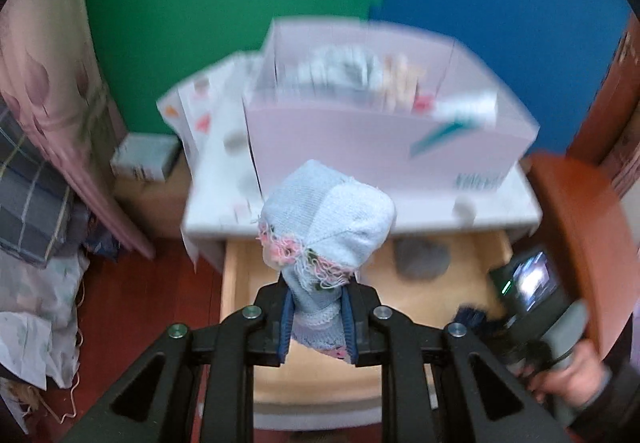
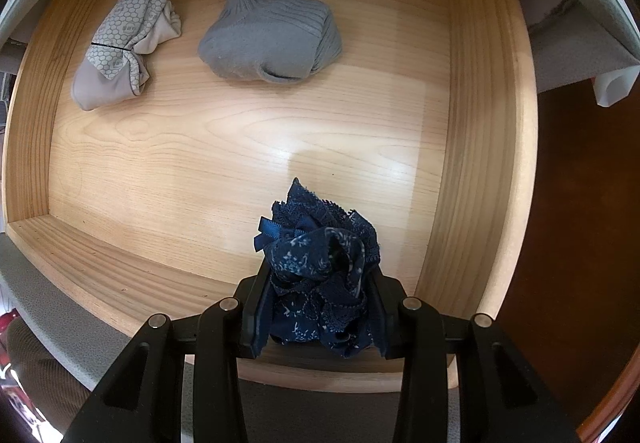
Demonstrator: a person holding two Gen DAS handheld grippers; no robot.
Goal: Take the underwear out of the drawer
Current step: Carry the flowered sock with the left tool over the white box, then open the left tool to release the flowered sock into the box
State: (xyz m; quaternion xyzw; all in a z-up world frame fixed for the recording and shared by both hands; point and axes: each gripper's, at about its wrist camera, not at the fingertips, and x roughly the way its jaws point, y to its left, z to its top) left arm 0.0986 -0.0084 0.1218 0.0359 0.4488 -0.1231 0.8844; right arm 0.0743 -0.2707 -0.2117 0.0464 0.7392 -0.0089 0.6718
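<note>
Up in the left wrist view, the left gripper [image 1: 316, 317] sits at the bottom centre of the frame with its fingers pinched on a rolled light blue bundle [image 1: 326, 233] with pink fraying at its edge, held above the open drawer [image 1: 234, 275]. To the left of it, patterned bedding [image 1: 36, 171] fills the left edge, and a small box [image 1: 146, 157] lies on the floor in the middle left. Behind the bundle, in the blurred upper centre, a pale pink bin [image 1: 384, 147] stands on the white cabinet top [image 1: 216, 219]. Inside the drawer, right of the bundle, lies a grey bundle [image 1: 422, 259]. At the lower right the right gripper [image 1: 524, 291] shows from behind, its camera screen lit, with the person's hand [image 1: 572, 375] on its grip. In the right wrist view, a grey honeycomb-patterned roll [image 2: 124, 47] lies in the upper left of the wooden drawer [image 2: 484, 147], and the grey bundle [image 2: 272, 31] lies just right of it, apart from it, at the upper centre. At the bottom centre, the right gripper [image 2: 320, 311] clamps dark blue lace underwear [image 2: 320, 263] with a small satin bow, near the drawer's front wall.
</note>
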